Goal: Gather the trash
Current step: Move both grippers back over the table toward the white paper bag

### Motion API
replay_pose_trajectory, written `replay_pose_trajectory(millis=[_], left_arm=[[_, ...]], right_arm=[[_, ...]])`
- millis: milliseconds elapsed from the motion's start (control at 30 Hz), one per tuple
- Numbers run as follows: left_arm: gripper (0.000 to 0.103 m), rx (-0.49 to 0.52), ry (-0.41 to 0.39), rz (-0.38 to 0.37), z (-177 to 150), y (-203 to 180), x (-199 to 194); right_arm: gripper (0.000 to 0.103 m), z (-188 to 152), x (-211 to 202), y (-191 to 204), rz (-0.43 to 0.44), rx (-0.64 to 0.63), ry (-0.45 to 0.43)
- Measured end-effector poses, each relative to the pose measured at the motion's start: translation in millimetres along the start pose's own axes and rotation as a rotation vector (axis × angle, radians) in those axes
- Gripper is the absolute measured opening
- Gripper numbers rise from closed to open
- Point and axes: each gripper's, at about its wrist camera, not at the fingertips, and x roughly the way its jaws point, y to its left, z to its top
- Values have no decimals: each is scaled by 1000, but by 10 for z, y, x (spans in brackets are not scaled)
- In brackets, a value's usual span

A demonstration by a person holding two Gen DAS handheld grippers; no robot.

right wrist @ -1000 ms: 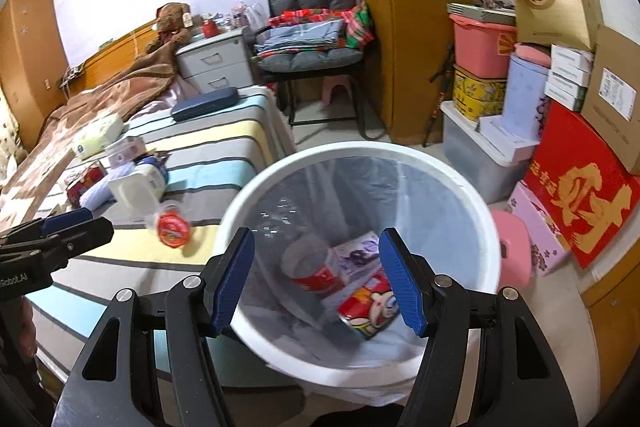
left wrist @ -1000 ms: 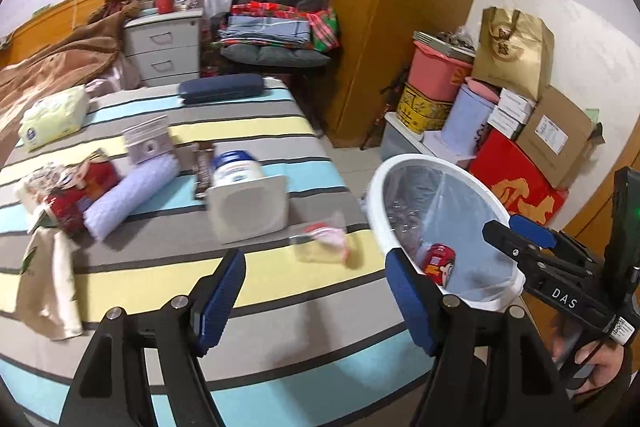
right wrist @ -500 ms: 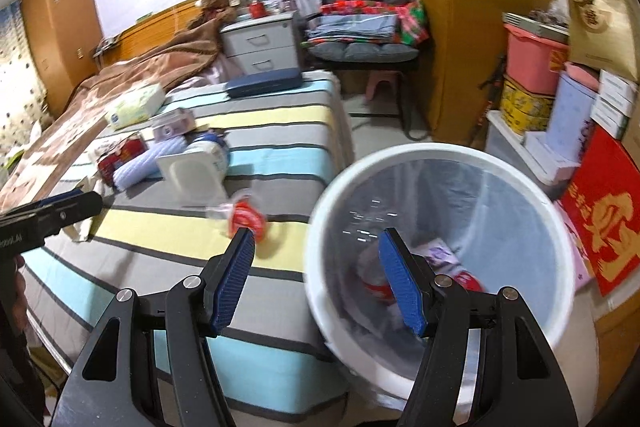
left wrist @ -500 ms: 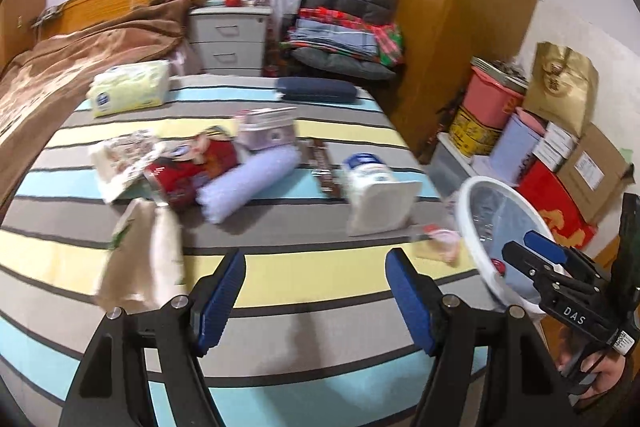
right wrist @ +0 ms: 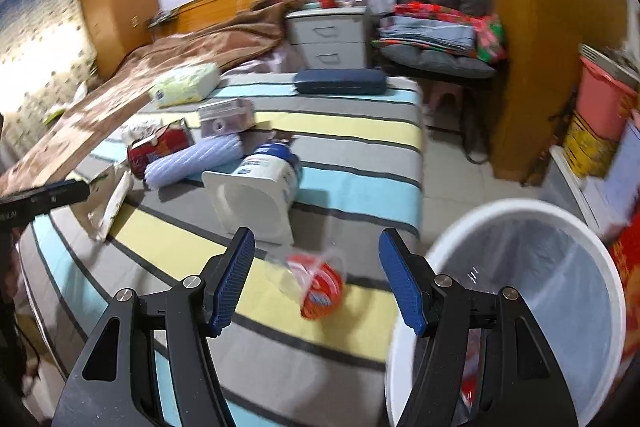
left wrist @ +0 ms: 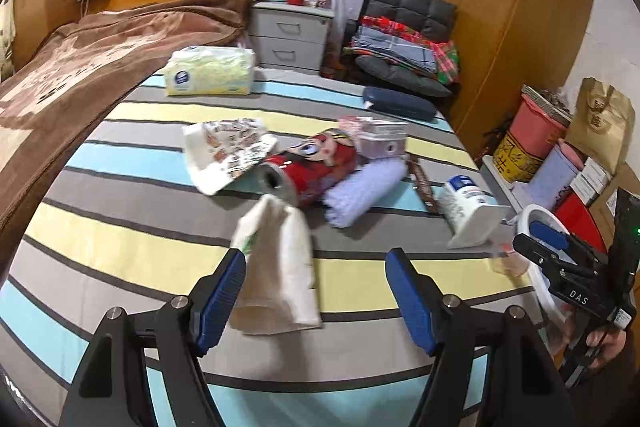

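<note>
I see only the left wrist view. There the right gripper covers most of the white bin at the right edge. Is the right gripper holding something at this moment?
Observer: No. In the right wrist view the right gripper is open and empty. A clear packet with red print lies on the bed just ahead of its fingertips, untouched.
Operator: And the bin, does it have a liner, and is anything inside?
Observer: The white bin stands on the floor beside the bed edge, and a clear liner is inside it. Something red shows low down in it, too blurred to name.
</note>
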Motion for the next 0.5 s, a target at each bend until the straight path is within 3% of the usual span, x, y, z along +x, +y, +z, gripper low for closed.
replay_pose_trajectory(millis=[233, 500], left_arm=[[72, -30, 11, 19, -23, 213, 46], [72, -34, 33, 11, -72, 264, 106]], right_arm=[[66, -75, 72, -27, 62, -42, 79], [66, -204, 36, 216, 98, -85, 134]])
